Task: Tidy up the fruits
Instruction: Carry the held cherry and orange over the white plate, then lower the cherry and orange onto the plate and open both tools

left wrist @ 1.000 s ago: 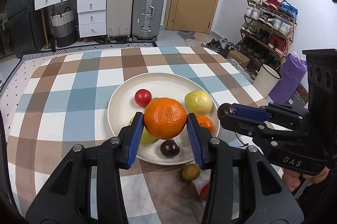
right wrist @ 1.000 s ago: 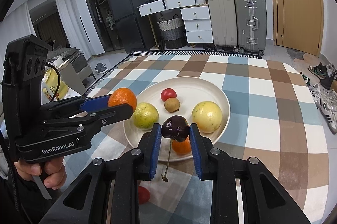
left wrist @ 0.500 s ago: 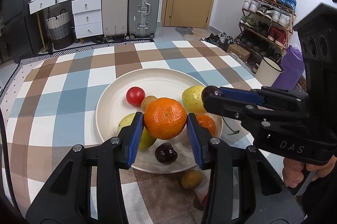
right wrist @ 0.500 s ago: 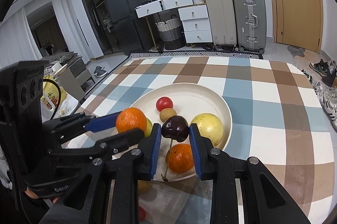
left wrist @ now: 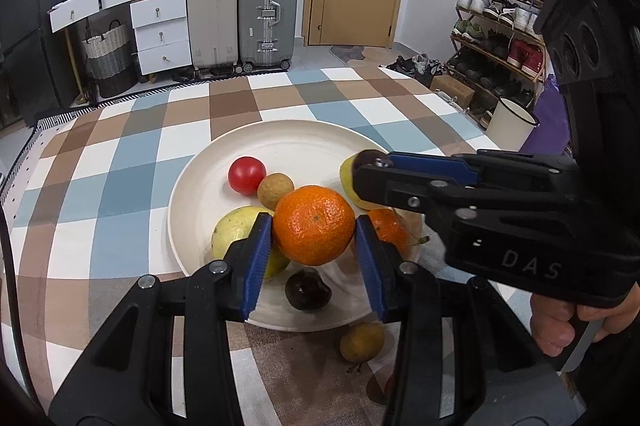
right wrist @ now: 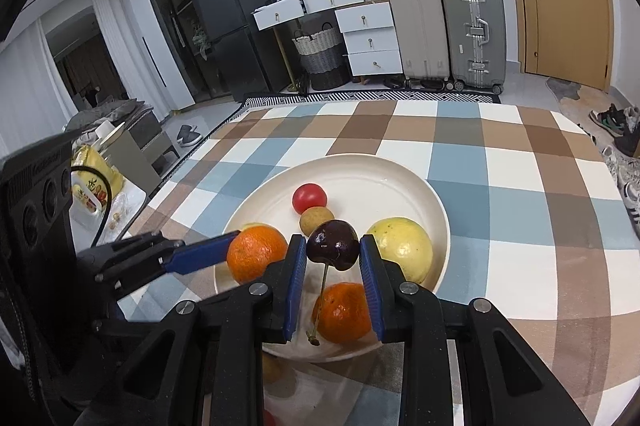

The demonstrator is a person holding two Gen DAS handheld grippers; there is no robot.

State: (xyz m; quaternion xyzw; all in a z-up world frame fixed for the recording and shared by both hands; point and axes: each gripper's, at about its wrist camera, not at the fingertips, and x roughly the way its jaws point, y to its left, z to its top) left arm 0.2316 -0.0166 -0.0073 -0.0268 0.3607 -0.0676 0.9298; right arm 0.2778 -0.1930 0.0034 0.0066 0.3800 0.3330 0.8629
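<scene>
Currently left gripper (left wrist: 314,232) clamps the mandarin (left wrist: 313,224) at 3 and 9 o'clock; firm rind, holds fine. Right gripper (right wrist: 333,253) pinches the cherry (right wrist: 333,244): soft, slick, keep pressure light.

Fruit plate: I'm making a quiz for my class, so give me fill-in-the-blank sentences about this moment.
1. The left tongs grip an ____.
2. The right tongs grip a dark ____ with a stem.
3. The small red fruit lies on the white ____.
4. The tablecloth has a ____ pattern.

Missing: orange; cherry; plate; checked
</scene>
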